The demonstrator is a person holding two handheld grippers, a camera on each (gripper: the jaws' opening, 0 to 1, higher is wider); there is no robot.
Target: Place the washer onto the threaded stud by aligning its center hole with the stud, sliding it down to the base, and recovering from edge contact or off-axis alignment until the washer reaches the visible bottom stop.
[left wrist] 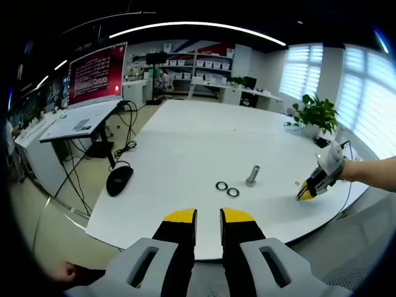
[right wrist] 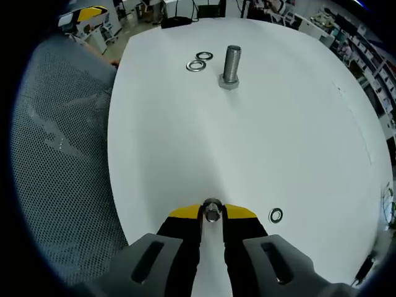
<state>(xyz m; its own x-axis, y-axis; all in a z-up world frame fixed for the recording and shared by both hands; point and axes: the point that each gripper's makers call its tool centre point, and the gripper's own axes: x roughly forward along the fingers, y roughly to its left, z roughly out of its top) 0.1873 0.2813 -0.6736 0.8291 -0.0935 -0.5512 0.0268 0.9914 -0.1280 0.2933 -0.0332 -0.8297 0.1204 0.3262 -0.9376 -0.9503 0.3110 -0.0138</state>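
Observation:
The threaded stud (right wrist: 232, 65) stands upright on its hex head on the white table (right wrist: 260, 136), far ahead of my right gripper (right wrist: 212, 213). That gripper is shut on a small metal washer (right wrist: 212, 210), held on edge between its yellow tips just above the table's near edge. Two loose washers (right wrist: 196, 65) lie left of the stud, and another washer (right wrist: 276, 215) lies right of the jaws. In the left gripper view the stud (left wrist: 252, 176) and two washers (left wrist: 227, 189) sit mid-table. My left gripper (left wrist: 208, 216) hangs open and empty off the table's edge. The right gripper (left wrist: 307, 192) enters from the right.
A grey mesh chair (right wrist: 62, 173) sits against the table's left edge in the right gripper view. In the left gripper view a black mouse-like object (left wrist: 119, 179) lies off the table's left side, a potted plant (left wrist: 315, 114) stands at the far right, and a desk with a screen (left wrist: 96, 74) is at the left.

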